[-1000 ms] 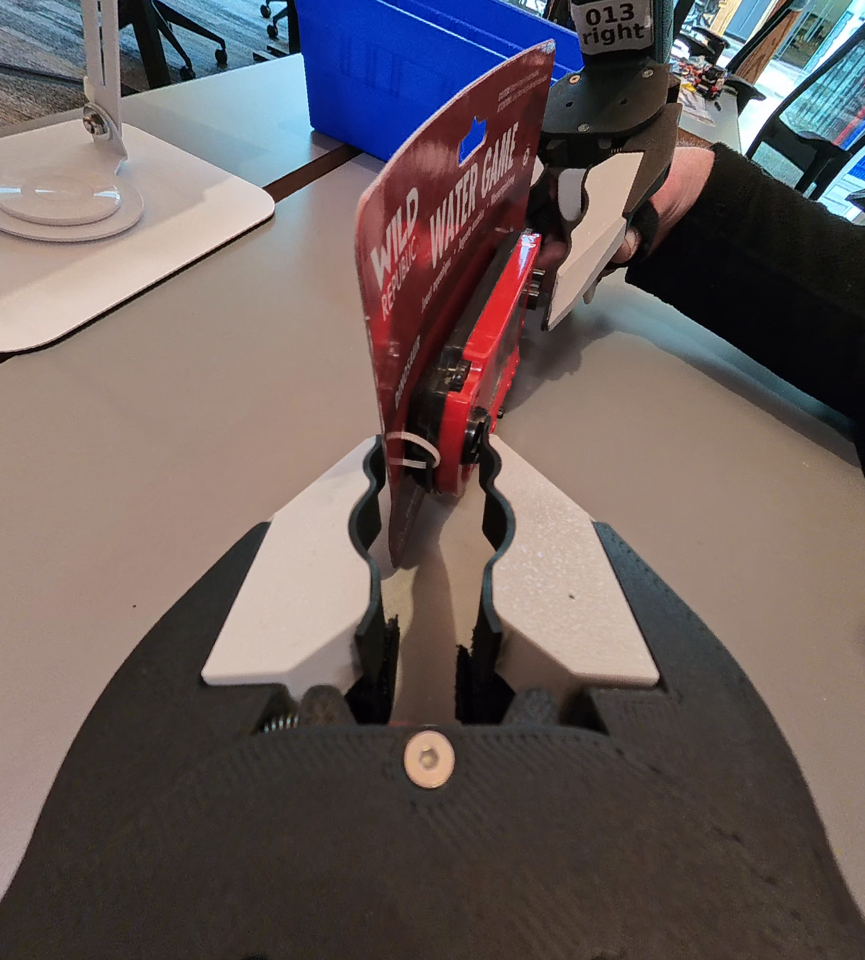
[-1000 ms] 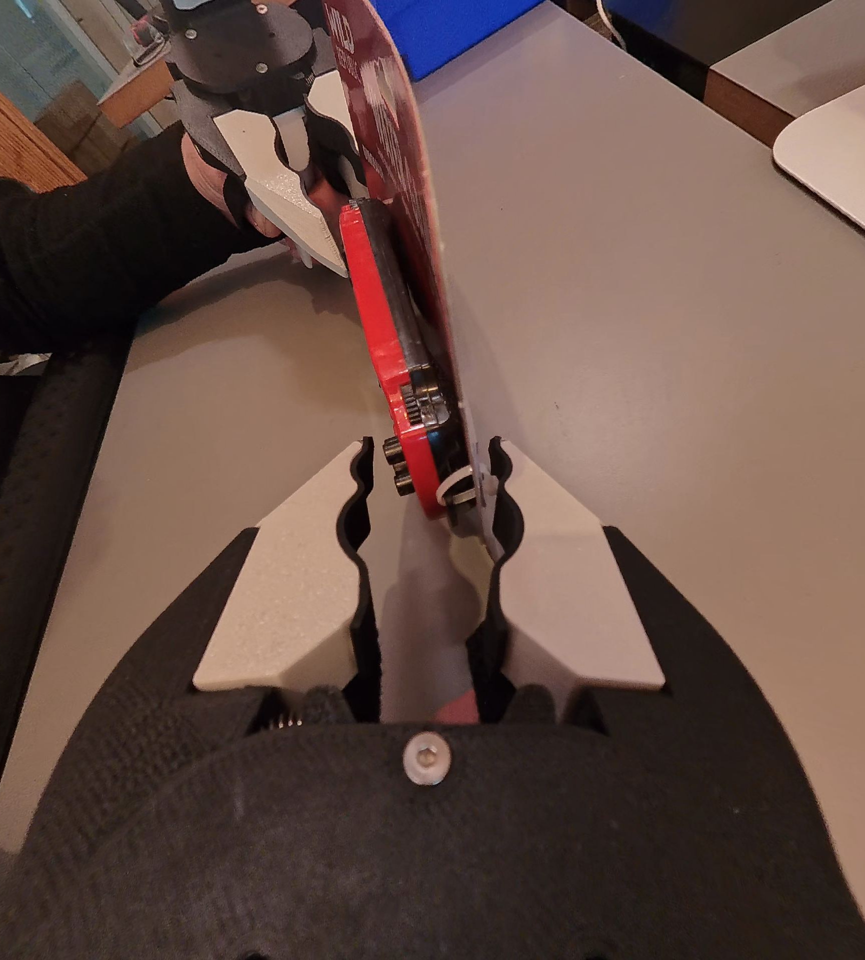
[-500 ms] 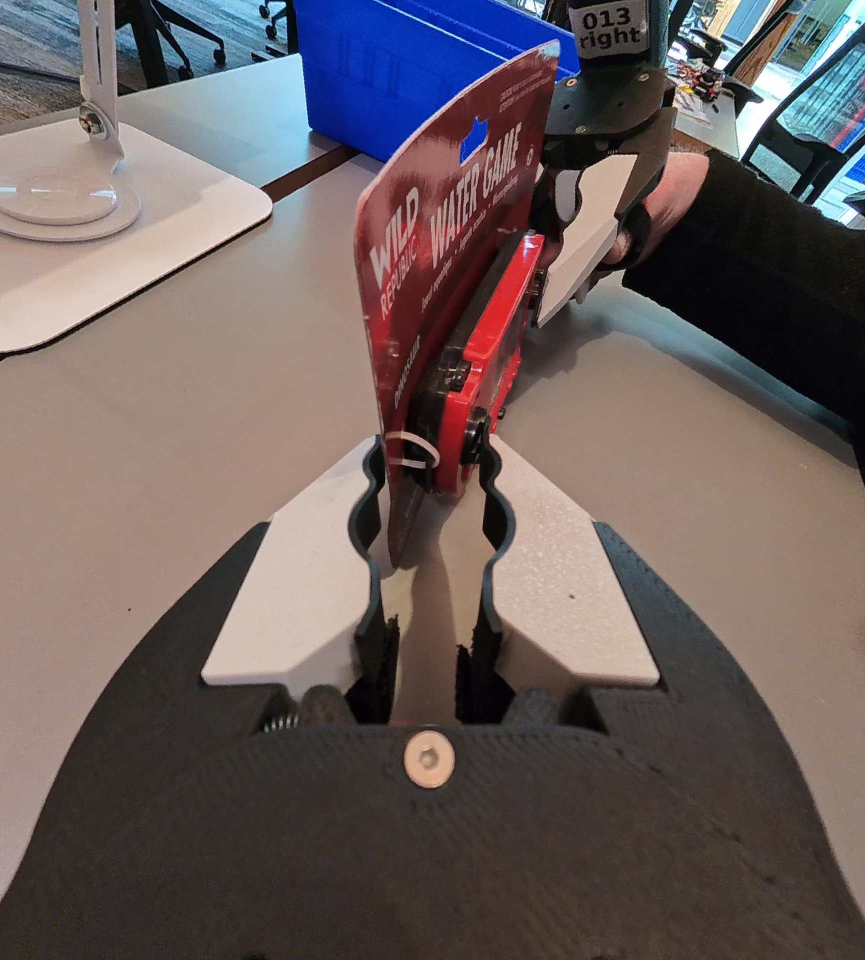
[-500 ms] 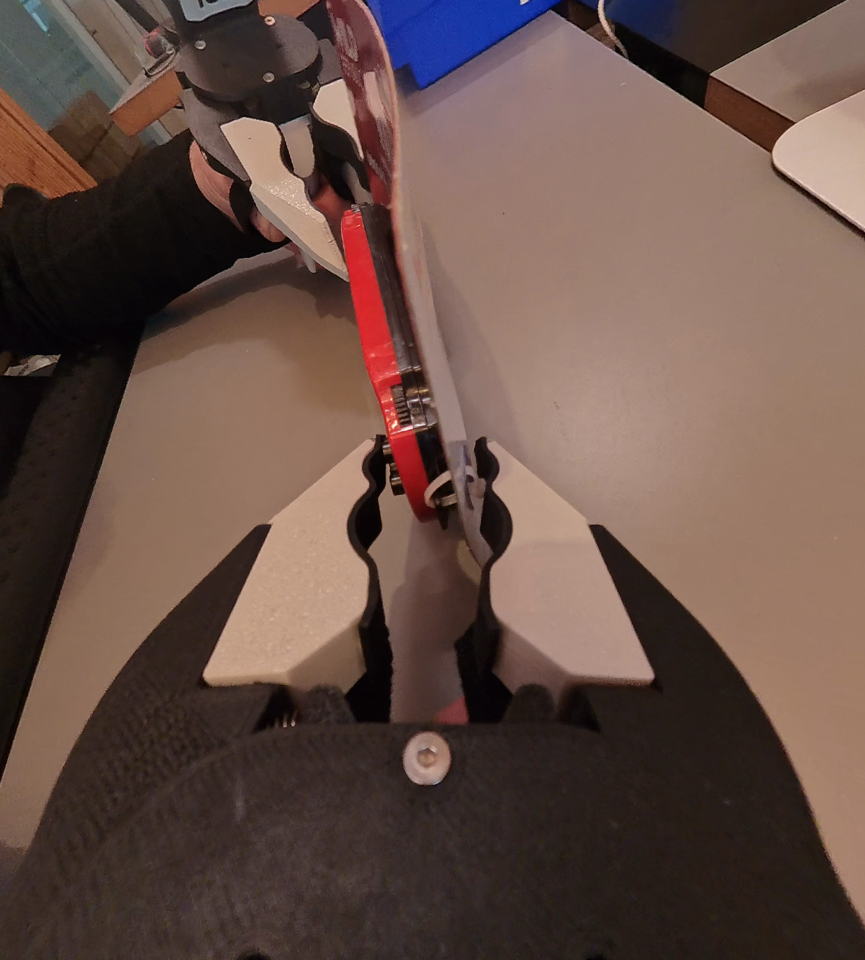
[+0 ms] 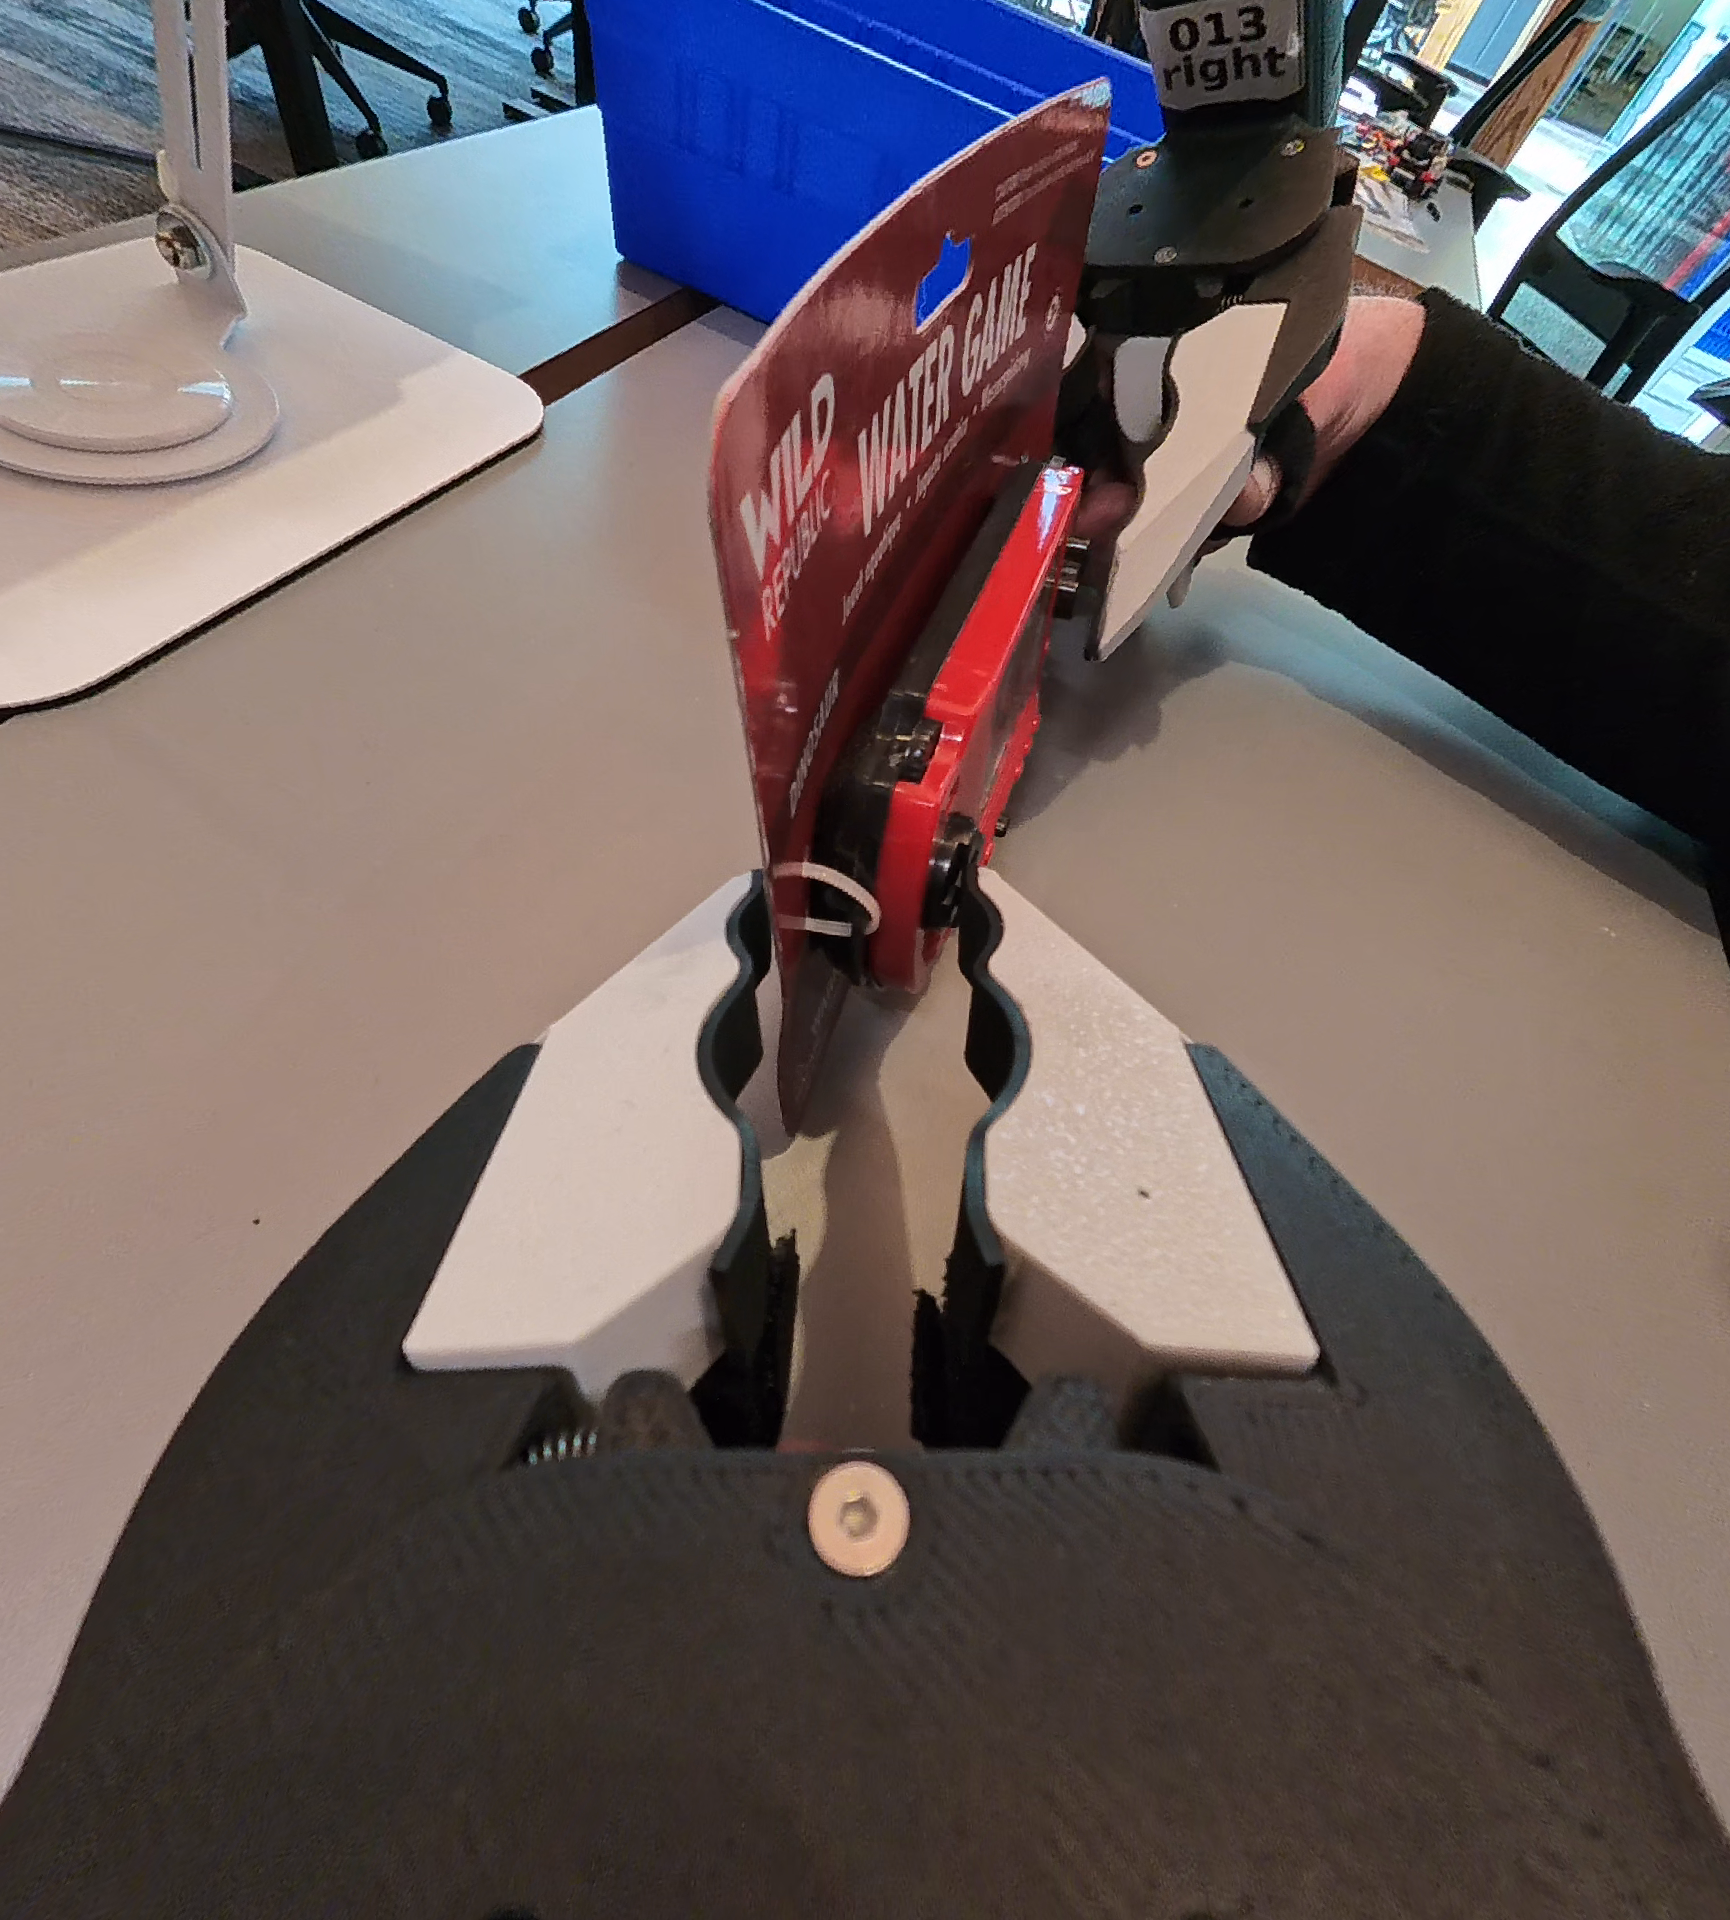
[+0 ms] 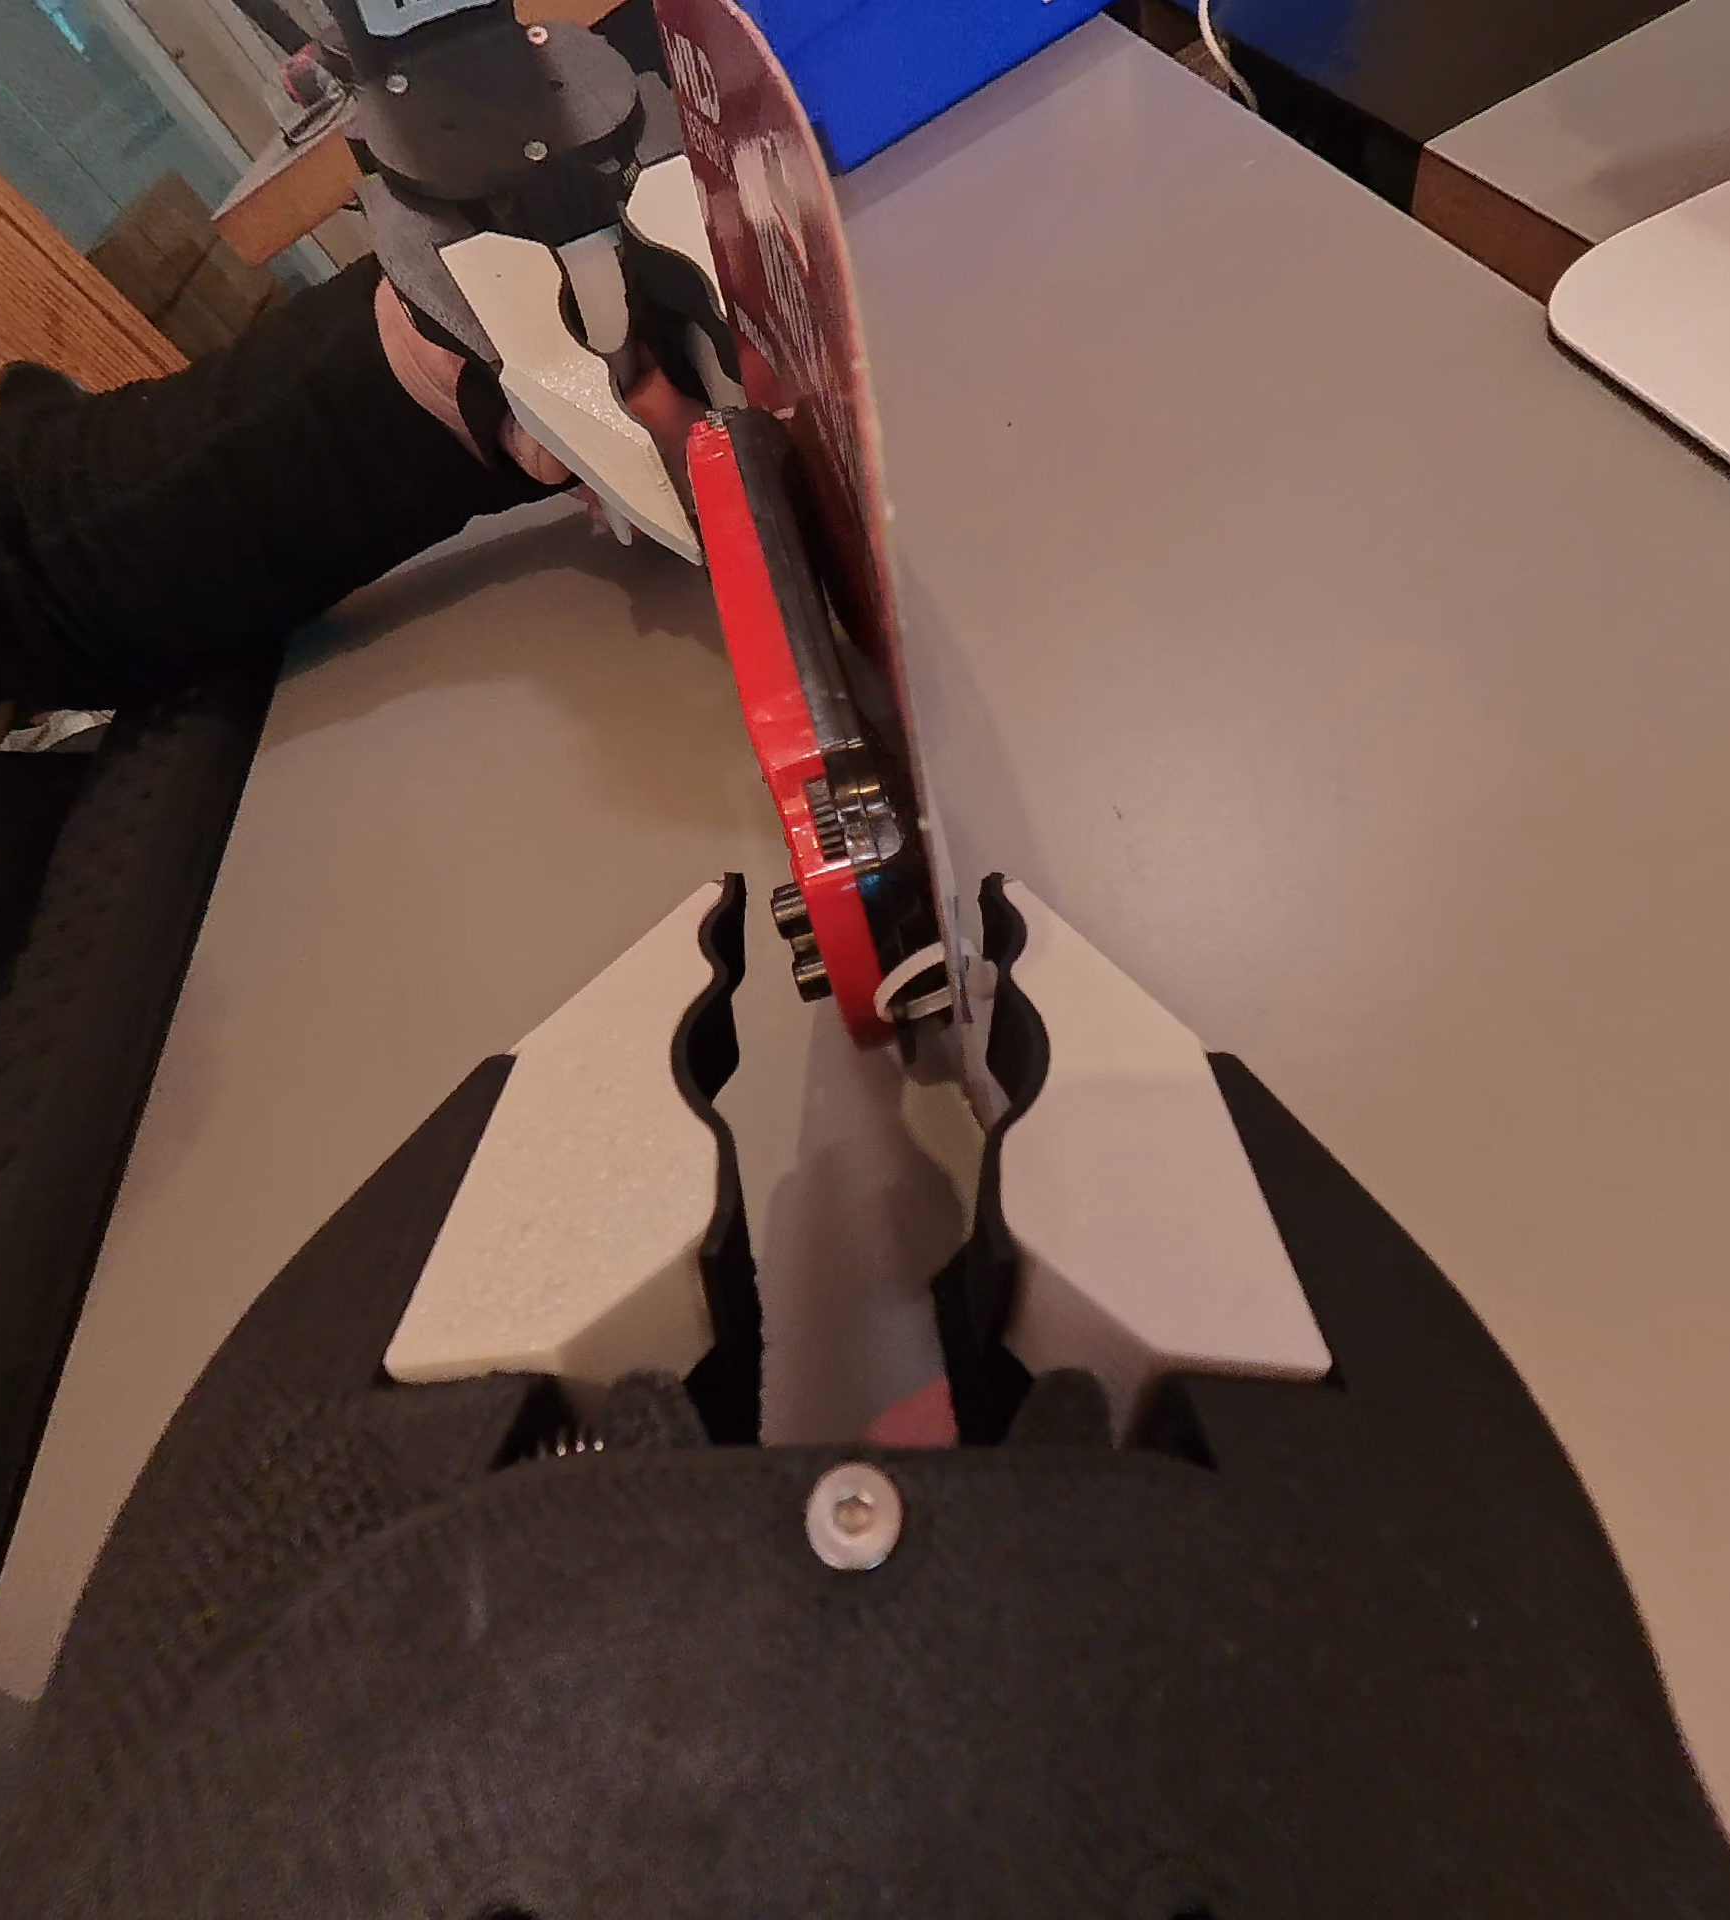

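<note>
At frame centre, the left gripper (image 5: pixel 866 935) is clamping the carded red toy (image 5: pixel 954 665) upright while the right gripper (image 6: pixel 861 935) is bracketing its far end, jaws slightly apart.

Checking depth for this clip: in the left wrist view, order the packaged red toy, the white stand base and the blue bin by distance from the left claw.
1. Packaged red toy, between the left claw tips.
2. White stand base, far left.
3. Blue bin, at the back, beyond the toy.

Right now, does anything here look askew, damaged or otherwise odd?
Nothing looks damaged or spilled. The one oddity: the red toy on its backing card stands on edge above the grey table, leaning, with the left gripper and right gripper at opposite ends.
</note>
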A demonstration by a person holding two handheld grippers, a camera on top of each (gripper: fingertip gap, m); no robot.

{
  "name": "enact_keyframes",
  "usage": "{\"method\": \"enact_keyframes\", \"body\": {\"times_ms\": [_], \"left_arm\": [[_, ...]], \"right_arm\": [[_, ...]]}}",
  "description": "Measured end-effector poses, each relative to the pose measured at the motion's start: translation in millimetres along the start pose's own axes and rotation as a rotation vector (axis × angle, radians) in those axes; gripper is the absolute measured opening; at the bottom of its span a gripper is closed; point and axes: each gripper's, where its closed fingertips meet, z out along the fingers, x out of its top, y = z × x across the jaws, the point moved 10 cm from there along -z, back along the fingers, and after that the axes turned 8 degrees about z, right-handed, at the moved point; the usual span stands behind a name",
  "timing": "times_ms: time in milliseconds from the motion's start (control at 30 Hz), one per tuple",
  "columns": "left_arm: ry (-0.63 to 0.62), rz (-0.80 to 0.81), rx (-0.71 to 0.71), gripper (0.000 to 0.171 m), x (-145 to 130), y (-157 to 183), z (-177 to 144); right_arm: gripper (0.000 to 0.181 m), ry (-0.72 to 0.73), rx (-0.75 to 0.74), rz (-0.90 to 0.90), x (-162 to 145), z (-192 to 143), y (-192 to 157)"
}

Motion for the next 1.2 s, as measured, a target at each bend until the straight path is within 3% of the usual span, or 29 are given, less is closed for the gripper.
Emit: {"method": "enact_keyframes", "body": {"times_ms": [233,333,500,1200], "left_arm": [[0.0,0.001,-0.001,0.033,0.1,0.6,0.5],[-0.002,0.003,0.0,0.033,0.4,1.0,0.7],[-0.005,0.006,0.006,0.034,1.1,2.1,1.8],[0.019,-0.089,0.074,0.033,9.3,1.4,5.9]], "right_arm": [[0.043,0.035,0.002,0.0,2.7,-3.4,-0.2],[0.031,0.069,0.007,0.005,4.7,-7.0,0.9],[0.027,0.058,0.002,-0.02,4.7,-7.9,0.4],[0.039,0.08,0.007,0.059,2.7,-8.9,7.0]]}}
